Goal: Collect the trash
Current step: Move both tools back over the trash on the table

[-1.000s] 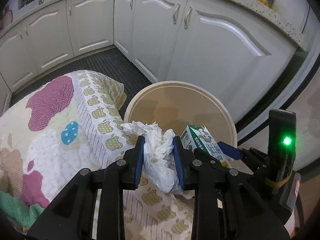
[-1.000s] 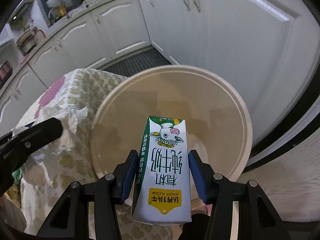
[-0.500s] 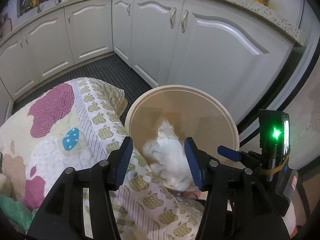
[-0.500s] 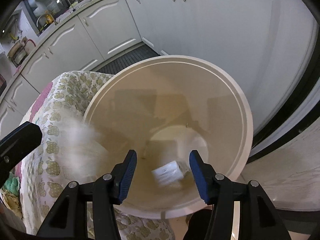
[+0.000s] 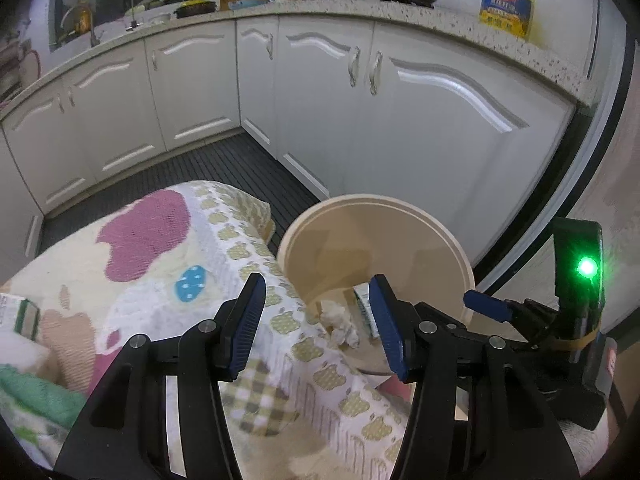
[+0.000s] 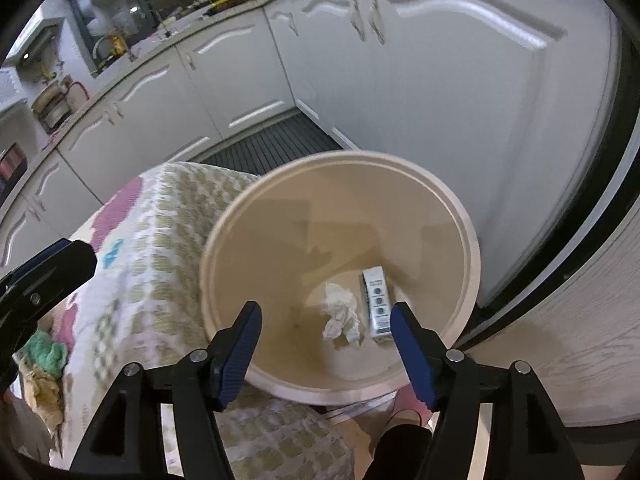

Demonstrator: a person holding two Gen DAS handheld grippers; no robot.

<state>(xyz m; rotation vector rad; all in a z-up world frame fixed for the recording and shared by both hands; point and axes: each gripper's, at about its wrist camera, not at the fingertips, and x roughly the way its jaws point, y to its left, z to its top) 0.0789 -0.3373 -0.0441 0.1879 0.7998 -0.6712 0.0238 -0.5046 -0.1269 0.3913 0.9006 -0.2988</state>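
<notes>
A round beige trash bin [image 6: 468,236] stands on the floor beside the quilt-covered table. At its bottom lie a crumpled white tissue [image 6: 340,314] and a milk carton [image 6: 377,304]. Both also show in the left wrist view, the tissue [image 5: 340,322] and an edge of the carton [image 5: 365,308] inside the bin [image 5: 460,256]. My right gripper [image 6: 326,350] is open and empty above the bin's near rim. My left gripper [image 5: 316,322] is open and empty above the table edge next to the bin.
A quilt with apple and pink patterns [image 5: 160,248] covers the table on the left. A green-and-white carton [image 5: 20,312] and a green cloth [image 5: 36,396] lie at its left edge. White kitchen cabinets [image 5: 400,120] stand behind the bin. An oil bottle [image 5: 506,0] stands on the counter.
Both grippers opened: the tissue dropped from the left and the milk carton from the right into the bin. Both grippers have since risen and pulled back a little.
</notes>
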